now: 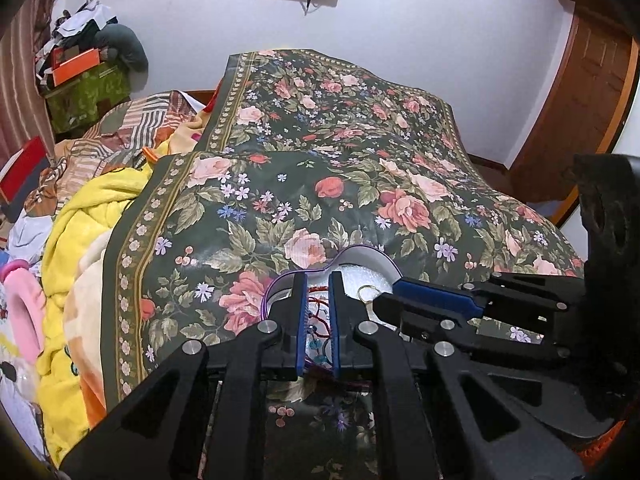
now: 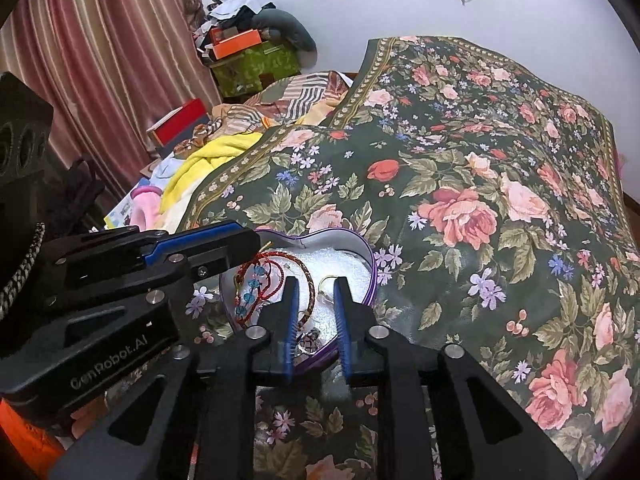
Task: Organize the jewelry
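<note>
A heart-shaped box (image 2: 370, 270) with a purple rim and white padding sits on the floral cloth; it also shows in the left wrist view (image 1: 362, 254). Inside lie a red cord bracelet with blue beads (image 2: 256, 284) and a gold hoop (image 2: 329, 280). My left gripper (image 1: 318, 280) hangs over the box with its jaws partly open around the red bracelet (image 1: 318, 312); it shows in the right wrist view (image 2: 240, 242). My right gripper (image 2: 316, 284) is open over the box around the hoop, and shows in the left wrist view (image 1: 390, 294).
The floral cloth (image 2: 480, 200) covers a raised surface. To the left are a yellow blanket (image 1: 92, 216), pink slippers (image 1: 24, 308), a red box (image 2: 182, 122), and a green box with clutter (image 2: 256, 62) by the curtain. A wooden door (image 1: 580, 100) stands right.
</note>
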Action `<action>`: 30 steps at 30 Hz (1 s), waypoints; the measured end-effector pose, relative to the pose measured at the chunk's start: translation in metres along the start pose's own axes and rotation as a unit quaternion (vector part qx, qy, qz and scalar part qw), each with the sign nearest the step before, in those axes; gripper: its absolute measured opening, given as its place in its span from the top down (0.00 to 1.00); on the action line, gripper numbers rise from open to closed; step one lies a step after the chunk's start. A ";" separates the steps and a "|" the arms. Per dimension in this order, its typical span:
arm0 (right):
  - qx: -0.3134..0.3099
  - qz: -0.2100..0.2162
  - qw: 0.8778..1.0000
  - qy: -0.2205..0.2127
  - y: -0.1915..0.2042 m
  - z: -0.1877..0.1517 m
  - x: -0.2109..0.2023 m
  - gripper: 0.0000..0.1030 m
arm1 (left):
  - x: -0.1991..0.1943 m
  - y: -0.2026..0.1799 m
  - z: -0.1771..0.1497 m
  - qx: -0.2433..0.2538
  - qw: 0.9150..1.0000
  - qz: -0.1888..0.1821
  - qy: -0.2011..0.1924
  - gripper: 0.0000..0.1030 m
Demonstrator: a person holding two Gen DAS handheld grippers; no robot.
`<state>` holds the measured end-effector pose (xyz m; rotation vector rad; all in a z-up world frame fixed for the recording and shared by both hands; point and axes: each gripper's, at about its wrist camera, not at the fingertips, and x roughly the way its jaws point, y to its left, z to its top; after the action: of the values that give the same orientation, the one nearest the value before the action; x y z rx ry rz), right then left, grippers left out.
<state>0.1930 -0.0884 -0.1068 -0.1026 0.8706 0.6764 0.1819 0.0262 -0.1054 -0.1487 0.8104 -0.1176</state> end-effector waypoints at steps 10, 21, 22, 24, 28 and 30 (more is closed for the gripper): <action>0.011 -0.012 0.998 -0.056 0.002 0.008 -0.051 0.76 | -0.040 0.006 0.009 -0.016 0.999 0.007 -0.037 0.92; -0.002 -0.024 0.981 -0.193 0.037 0.014 -0.168 0.76 | -0.143 -0.023 0.015 0.006 0.990 0.013 -0.143 0.92; -0.005 -0.026 0.978 -0.207 0.042 0.013 -0.178 0.76 | -0.158 -0.027 0.013 0.009 0.987 0.013 -0.159 0.92; -0.010 -0.029 0.971 -0.237 0.052 0.009 -0.202 0.76 | -0.182 -0.034 0.011 0.014 0.982 0.015 -0.186 0.92; -0.024 -0.038 0.958 -0.285 0.072 -0.001 -0.238 0.73 | -0.229 -0.050 0.001 0.025 0.971 0.022 -0.238 0.85; -0.030 -0.045 0.951 -0.305 0.081 -0.007 -0.250 0.65 | -0.249 -0.055 -0.006 0.028 0.965 0.025 -0.260 0.75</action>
<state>0.0275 -0.1540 0.0871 0.0152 0.2477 0.5986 0.0052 0.0119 0.0777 -0.0980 0.2852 -0.0497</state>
